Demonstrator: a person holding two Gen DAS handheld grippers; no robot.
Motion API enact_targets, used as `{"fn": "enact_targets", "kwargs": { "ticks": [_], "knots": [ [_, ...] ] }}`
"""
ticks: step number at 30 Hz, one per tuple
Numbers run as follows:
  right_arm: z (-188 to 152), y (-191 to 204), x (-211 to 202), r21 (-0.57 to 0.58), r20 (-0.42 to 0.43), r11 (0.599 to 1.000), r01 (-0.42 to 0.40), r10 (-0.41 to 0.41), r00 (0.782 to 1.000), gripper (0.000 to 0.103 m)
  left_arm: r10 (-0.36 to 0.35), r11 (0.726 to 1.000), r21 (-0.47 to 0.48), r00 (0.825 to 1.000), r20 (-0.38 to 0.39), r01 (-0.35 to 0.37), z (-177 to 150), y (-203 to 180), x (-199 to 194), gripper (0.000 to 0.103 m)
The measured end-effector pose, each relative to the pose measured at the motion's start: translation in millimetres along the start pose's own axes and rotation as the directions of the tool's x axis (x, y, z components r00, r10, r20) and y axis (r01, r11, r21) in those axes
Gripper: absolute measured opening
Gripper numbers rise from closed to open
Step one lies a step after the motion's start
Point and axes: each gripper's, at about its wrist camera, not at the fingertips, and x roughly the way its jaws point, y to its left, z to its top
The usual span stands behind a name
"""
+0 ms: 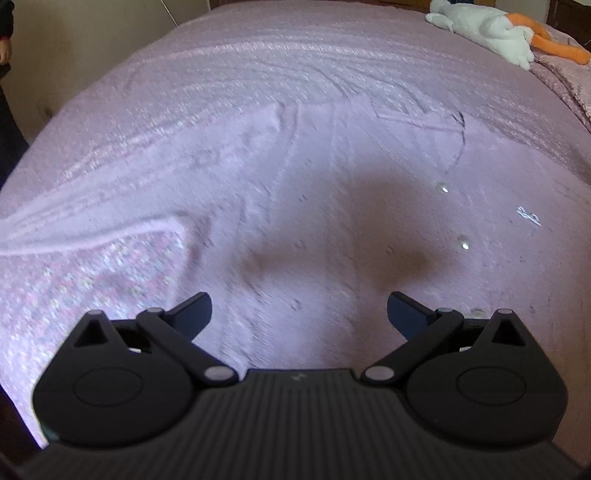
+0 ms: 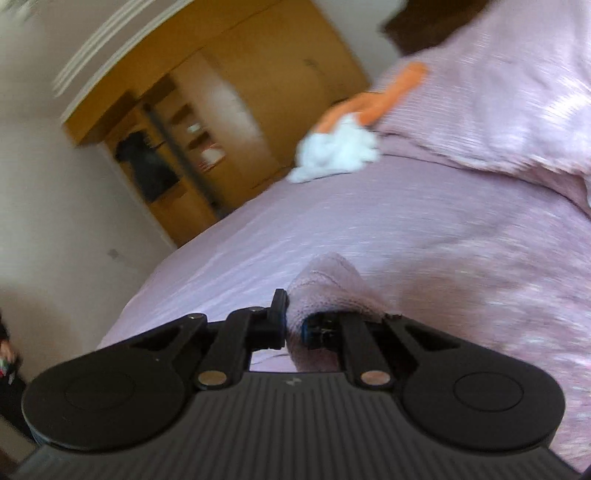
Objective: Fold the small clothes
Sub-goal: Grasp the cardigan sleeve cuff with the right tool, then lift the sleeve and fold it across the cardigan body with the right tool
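Right claw is clenched on a bunched fold of the pink garment; the cloth wells up between the pads and hangs out below them. Left claw is released, jaws spread wide, nothing between them, hovering over the garment, which lies spread on the bed and nearly matches the bedspread in colour. Two small snaps glint on it, on the plush toy's side of the left claw; the toy lies well apart at the far corner of the bed.

Step in hand, as we judge it: carrying a pinched edge over to make a fold.

How to do it well:
- We keep the right claw's lift low, so the rest of the cloth stays flat and does not drag.
- We bring the left claw down onto the flat part as an anchor.
- We lay the edge over squarely before letting go.

Risk: the pinch may include the bedspread; we cannot tell from here.
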Motion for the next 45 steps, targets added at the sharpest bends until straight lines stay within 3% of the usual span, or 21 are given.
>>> {"fn": "enact_targets", "kwargs": {
  "ticks": [6, 12, 20, 22, 26, 31, 34, 36, 40, 45],
  "knots": [
    [-31, 98, 28, -0.179, -0.075, 0.981, -0.072, 0.059, 0.995, 0.009, 0.015, 1.000, 0.002, 0.999, 0.037, -0.015, 7, 21, -4, 0.103],
    [-102, 161, 70, -0.278, -0.207, 0.954, -0.110, 0.052, 0.977, 0.009, 0.018, 1.000, -0.012, 0.999, 0.043, -0.018, 8, 37, 4, 0.103],
    [-178, 163, 113, -0.231, -0.413, 0.963, -0.137, 0.030, 0.910, 0.012, 0.003, 1.000, -0.022, 1.000, 0.023, -0.002, -5, 41, 19, 0.103],
    [-189, 163, 108, -0.248, -0.423, 0.958, -0.143, 0.026, 0.906, 0.021, 0.000, 1.000, -0.026, 1.000, 0.013, 0.000, -9, 41, 24, 0.103],
    [-184, 156, 93, -0.247, -0.439, 0.954, -0.170, 0.046, 0.897, 0.040, -0.007, 0.999, -0.033, 1.000, -0.004, 0.007, -15, 40, 33, 0.103],
    [-152, 143, 49, -0.255, -0.417, 0.952, -0.171, 0.052, 0.908, 0.042, 0.022, 1.000, -0.001, 1.000, -0.004, -0.022, -21, 32, 39, 0.103],
    [-134, 131, 37, -0.288, -0.355, 0.953, -0.089, -0.020, 0.935, 0.042, 0.023, 1.000, -0.002, 1.000, -0.003, -0.023, -23, 32, 40, 0.103],
    [-125, 120, 36, -0.339, -0.308, 0.941, -0.001, -0.110, 0.945, 0.042, 0.020, 1.000, -0.011, 1.000, -0.004, -0.020, -22, 32, 41, 0.103],
    [-120, 103, 43, -0.404, -0.262, 0.906, 0.122, -0.243, 0.934, 0.042, 0.019, 1.000, -0.011, 1.000, -0.005, -0.019, -23, 32, 39, 0.103],
    [-128, 91, 47, -0.422, -0.254, 0.891, 0.170, -0.296, 0.921, 0.042, 0.017, 1.000, -0.018, 1.000, -0.008, -0.017, -23, 35, 37, 0.103]
  ]
}}
